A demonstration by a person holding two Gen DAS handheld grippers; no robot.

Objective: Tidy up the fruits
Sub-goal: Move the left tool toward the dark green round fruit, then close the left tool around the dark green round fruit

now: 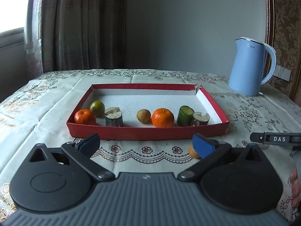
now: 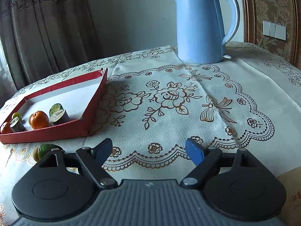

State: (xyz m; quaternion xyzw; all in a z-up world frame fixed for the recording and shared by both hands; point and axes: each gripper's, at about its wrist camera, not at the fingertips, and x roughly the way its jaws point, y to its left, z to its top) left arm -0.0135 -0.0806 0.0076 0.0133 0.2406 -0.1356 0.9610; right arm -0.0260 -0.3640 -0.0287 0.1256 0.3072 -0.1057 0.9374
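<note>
Both tools released, left tool [image 1: 146, 146] and right tool [image 2: 148, 152] empty; tray [image 1: 146, 131] at 12 o'clock holds most fruit, loose lime [image 2: 44, 149] on bench at right tool's 9 o'clock: light, firm, rolls, so pinch across middle gently.

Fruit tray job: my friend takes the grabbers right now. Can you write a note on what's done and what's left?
Left gripper: open, empty, facing the near wall of the red tray.
Right gripper: open, empty, over bare tablecloth right of the tray.
In the tray, along the near wall: two tangerines, a green fruit, a small brown fruit, three cut stalk pieces.
Still outside: a green fruit and a small brownish one on the cloth before the tray. An orange piece peeks behind the left gripper's finger.
Left to do: put those in.
</note>
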